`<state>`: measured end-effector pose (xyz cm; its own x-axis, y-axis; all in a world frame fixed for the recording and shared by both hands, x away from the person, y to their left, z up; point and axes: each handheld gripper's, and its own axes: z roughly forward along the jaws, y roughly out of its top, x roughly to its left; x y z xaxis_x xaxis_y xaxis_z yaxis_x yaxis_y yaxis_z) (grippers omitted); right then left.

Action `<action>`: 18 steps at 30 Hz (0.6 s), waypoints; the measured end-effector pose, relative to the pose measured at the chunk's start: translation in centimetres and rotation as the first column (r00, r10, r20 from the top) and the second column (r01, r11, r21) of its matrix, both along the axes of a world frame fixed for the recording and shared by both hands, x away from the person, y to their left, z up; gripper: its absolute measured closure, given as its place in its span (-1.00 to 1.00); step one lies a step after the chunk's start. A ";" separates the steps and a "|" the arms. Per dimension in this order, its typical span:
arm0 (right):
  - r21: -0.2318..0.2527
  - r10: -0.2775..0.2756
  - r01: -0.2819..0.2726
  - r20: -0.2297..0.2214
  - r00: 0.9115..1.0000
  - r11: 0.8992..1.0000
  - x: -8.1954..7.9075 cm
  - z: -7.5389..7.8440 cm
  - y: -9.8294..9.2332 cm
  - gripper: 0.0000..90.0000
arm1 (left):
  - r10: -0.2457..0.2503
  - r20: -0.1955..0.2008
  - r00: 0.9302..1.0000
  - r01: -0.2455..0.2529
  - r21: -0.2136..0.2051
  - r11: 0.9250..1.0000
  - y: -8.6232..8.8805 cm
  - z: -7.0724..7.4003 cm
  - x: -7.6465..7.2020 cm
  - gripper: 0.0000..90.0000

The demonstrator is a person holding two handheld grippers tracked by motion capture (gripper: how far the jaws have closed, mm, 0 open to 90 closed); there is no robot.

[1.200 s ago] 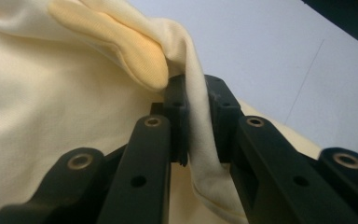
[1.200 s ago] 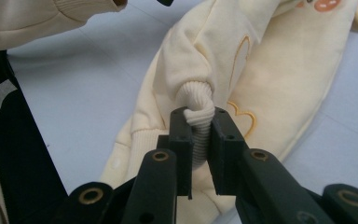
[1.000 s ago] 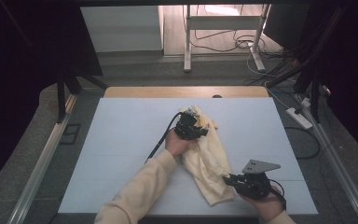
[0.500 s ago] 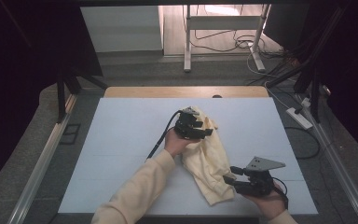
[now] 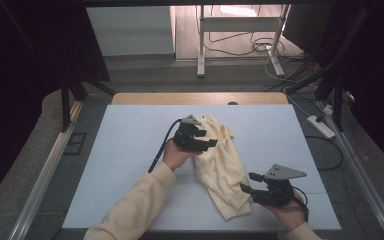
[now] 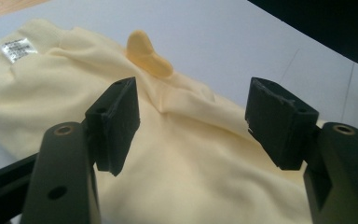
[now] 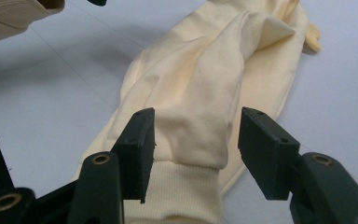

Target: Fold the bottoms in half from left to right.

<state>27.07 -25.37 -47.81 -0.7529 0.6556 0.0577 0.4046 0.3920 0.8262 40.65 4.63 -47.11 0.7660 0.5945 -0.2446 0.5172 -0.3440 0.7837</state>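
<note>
Both tongs, left (image 5: 211, 143) and right (image 5: 246, 188), had just let go, jaws opening, leaving the pale yellow cotton garment (image 5: 223, 165) lying flat on the white desk (image 5: 130, 150).

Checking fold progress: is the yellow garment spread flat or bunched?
Bunched: the yellow garment lies rumpled in a narrow, creased strip on the table, not spread flat.

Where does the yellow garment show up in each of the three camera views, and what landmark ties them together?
High view: the yellow garment lies mid-table, running from the left gripper down to the right gripper.
Left gripper view: the garment lies under and beyond the open fingers, its white label upper left.
Right gripper view: the garment stretches away up the centre, its ribbed cuff between the fingers.
Shared landmark: the white table.
</note>
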 end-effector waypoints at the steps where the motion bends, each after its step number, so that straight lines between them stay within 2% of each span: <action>1: -0.004 0.006 -0.006 0.003 1.000 1.000 0.0 0.0 0.0 0.03 | 0.001 0.002 1.000 -0.001 0.001 1.000 0.2 0.0 -0.2 -0.24; 4: -0.002 0.021 -0.021 0.019 1.000 1.000 0.2 0.0 0.2 0.03 | 0.003 0.006 1.000 -0.003 -0.001 1.000 0.8 -0.2 -1.0 -0.25; 8: 0.004 0.014 -0.014 0.017 1.000 1.000 0.5 -0.2 0.1 0.03 | 0.007 0.020 1.000 -0.008 0.021 1.000 1.9 -0.3 -2.0 -0.27; 15: -0.001 0.025 -0.025 0.022 0.999 1.000 0.8 -0.3 0.4 0.03 | 0.029 0.015 0.999 -0.029 0.013 0.999 3.9 -0.6 -3.7 -0.28; 18: 0.003 0.033 -0.033 0.033 0.999 0.999 0.8 -0.2 0.7 0.03 | 0.037 0.012 0.999 -0.037 0.025 0.999 4.8 -0.7 -4.4 -0.28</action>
<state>27.89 -24.71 -48.00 -0.7757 0.6301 0.0344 0.3637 0.4019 0.8404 36.28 9.39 -47.80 0.7460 0.6285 -0.2203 0.5209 -0.3445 0.7810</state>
